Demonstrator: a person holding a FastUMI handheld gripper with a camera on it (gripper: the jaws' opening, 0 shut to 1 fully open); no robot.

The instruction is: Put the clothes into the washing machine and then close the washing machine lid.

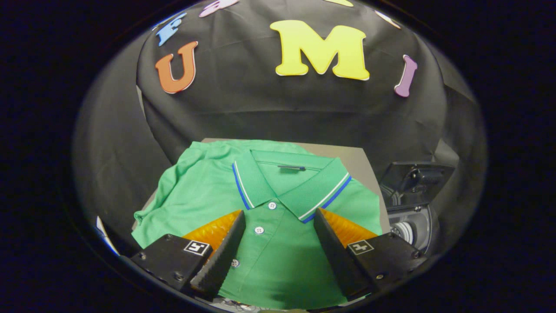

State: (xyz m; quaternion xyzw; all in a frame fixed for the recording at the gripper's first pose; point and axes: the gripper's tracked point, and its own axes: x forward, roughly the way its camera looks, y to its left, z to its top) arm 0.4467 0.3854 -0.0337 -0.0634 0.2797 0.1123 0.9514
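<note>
A green shirt (pixel 269 208) lies flat on the table (pixel 354 158), collar away from the fingers. The gripper (pixel 278 219) hovers over it with its fingers spread wide, holding nothing; the button placket runs between them. Beyond the right finger stands the washer (pixel 412 213), lid apparently raised. This looks like the pickup step: next, lower and pinch the fabric.

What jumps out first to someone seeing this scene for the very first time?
A bright green polo shirt lies spread on a grey table, its striped collar just beyond the fingers. The gripper hovers open over its buttoned front. Beside the table sits the washing machine, lid raised.
</note>
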